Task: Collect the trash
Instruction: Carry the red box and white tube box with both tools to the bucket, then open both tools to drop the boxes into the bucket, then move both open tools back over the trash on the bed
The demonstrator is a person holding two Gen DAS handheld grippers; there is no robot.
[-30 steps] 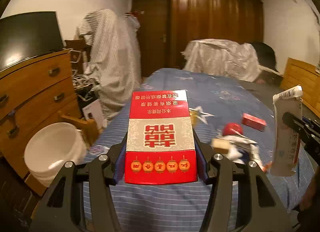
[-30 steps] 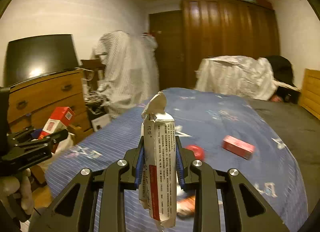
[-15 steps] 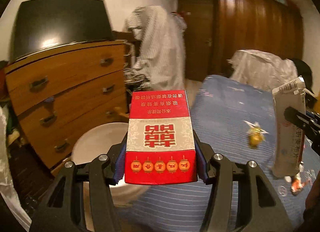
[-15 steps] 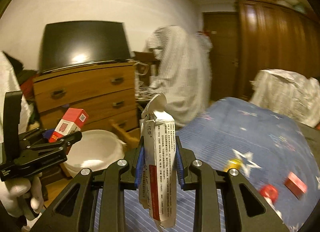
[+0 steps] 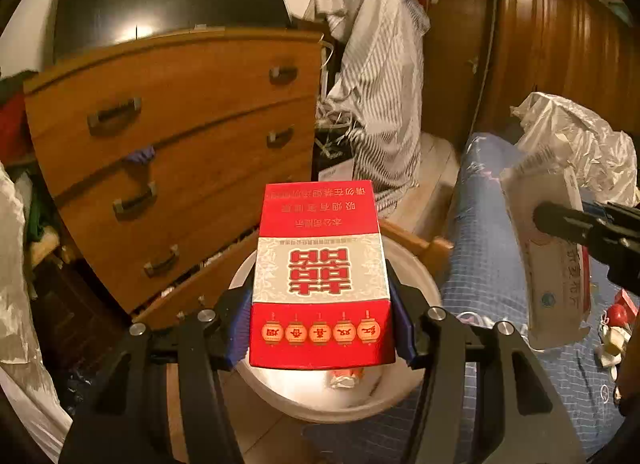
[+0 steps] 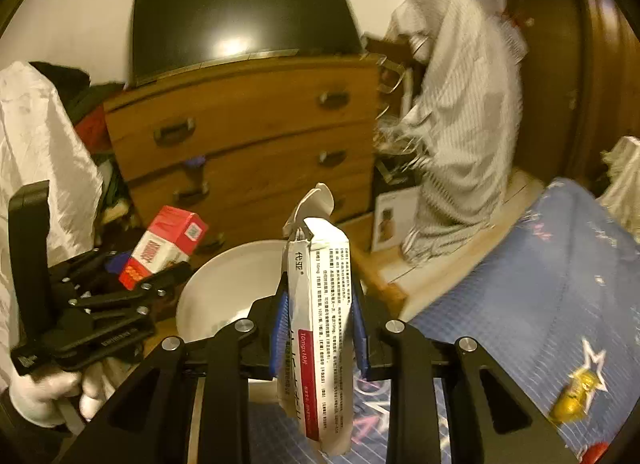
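1. The left gripper (image 5: 320,324) clamps a red cigarette pack (image 5: 320,276), held above the white basin (image 5: 412,384) on the floor at the bed's (image 5: 492,264) edge.
2. The right gripper (image 6: 318,328) pinches a white medicine box (image 6: 320,324) upright, over the basin's rim by the wooden dresser (image 6: 256,136).

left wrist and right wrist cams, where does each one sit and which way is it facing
Left wrist: sits on the left gripper, looking along its fingers, tilted down, at the red and silver cigarette box it clamps, over the round white plastic basin; the right gripper enters at the right edge.
Right wrist: sits on the right gripper, looking down past the crumpled white medicine box it clamps; the left gripper and a white-gloved hand show at left.
Shared: the basin, wooden drawer chest, blue checked bedspread.
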